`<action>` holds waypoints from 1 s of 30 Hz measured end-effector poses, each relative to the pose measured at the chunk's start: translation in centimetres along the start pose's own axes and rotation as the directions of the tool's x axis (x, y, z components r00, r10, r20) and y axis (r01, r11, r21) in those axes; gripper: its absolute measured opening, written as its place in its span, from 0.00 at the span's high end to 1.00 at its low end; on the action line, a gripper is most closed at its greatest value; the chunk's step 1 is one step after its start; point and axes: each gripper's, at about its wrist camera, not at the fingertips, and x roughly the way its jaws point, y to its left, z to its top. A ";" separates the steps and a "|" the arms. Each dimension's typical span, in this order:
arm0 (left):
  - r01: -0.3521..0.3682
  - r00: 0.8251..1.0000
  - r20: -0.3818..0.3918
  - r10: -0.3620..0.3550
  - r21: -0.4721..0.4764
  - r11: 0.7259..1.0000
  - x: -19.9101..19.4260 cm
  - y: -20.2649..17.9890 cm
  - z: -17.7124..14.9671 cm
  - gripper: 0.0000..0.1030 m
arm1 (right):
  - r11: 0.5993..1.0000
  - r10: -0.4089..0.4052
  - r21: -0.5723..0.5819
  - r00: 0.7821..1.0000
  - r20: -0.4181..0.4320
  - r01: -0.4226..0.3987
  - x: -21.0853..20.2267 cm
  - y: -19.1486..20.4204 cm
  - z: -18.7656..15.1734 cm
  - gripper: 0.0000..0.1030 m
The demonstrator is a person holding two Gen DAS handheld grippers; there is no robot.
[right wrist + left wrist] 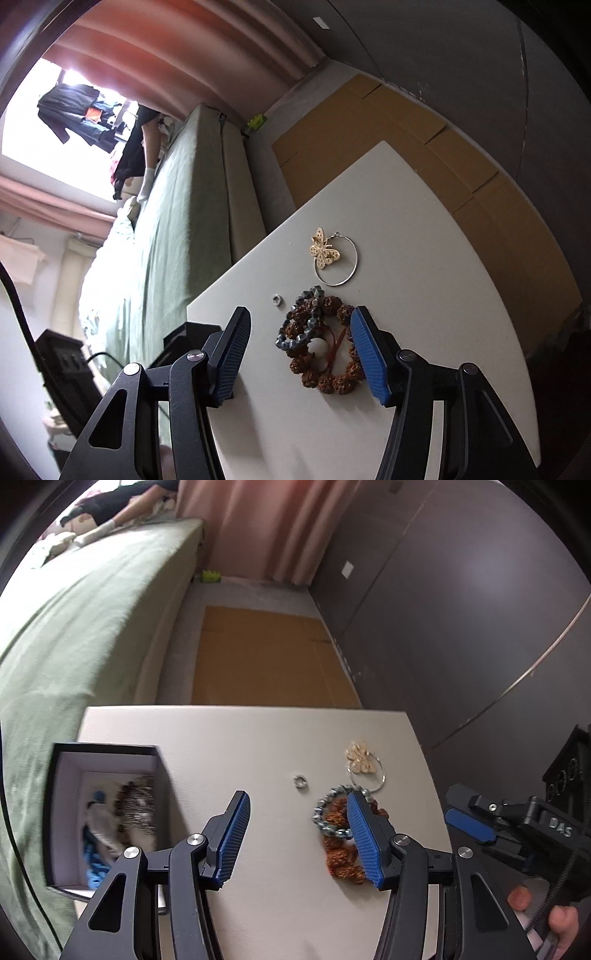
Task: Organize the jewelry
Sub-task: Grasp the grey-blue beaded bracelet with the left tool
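On the pale tabletop the landmark is the brown bead bracelet, a ring of knobbly reddish-brown beads. A second bracelet of grey-blue beads lies overlapping its far-left part, the two touching. Just beyond them sits a thin silver hoop with a cream butterfly charm resting on its rim. A small metal ring lies alone to the left of the brown bracelet, near it but apart.

The right tongs are spread wide — their blue pads stand either side of the brown bracelet, hovering over it, holding nothing. The left tongs are wide too and empty, over bare tabletop just left of the bracelets; one blue pad hides part of the brown beads in the left wrist view.

Well to the left of the bracelet, at the tabletop's edge, stands an open box with dark walls and a pale lining — inside it a blue chain and some blurred, darker pieces I cannot make out. Beyond the box runs a bed with a green cover. Flattened brown cardboard lies on the floor past the tabletop.
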 end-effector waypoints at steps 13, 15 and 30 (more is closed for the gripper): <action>-0.040 0.986 -0.161 0.029 -0.062 0.997 6.4 -1.6 -0.4 0.57 | 0.999 0.022 0.045 0.999 0.024 -0.023 0.4 -2.1 1.9 0.45; -0.049 0.984 -0.174 0.035 -0.074 0.996 7.0 -1.5 -0.5 0.57 | 0.998 0.025 0.053 0.999 0.020 -0.026 0.6 -2.4 2.1 0.45; 0.013 0.993 -0.115 -0.025 -0.108 0.994 4.9 -1.4 0.0 0.92 | 0.999 0.030 0.015 1.000 0.000 -0.030 1.4 -1.4 1.8 0.45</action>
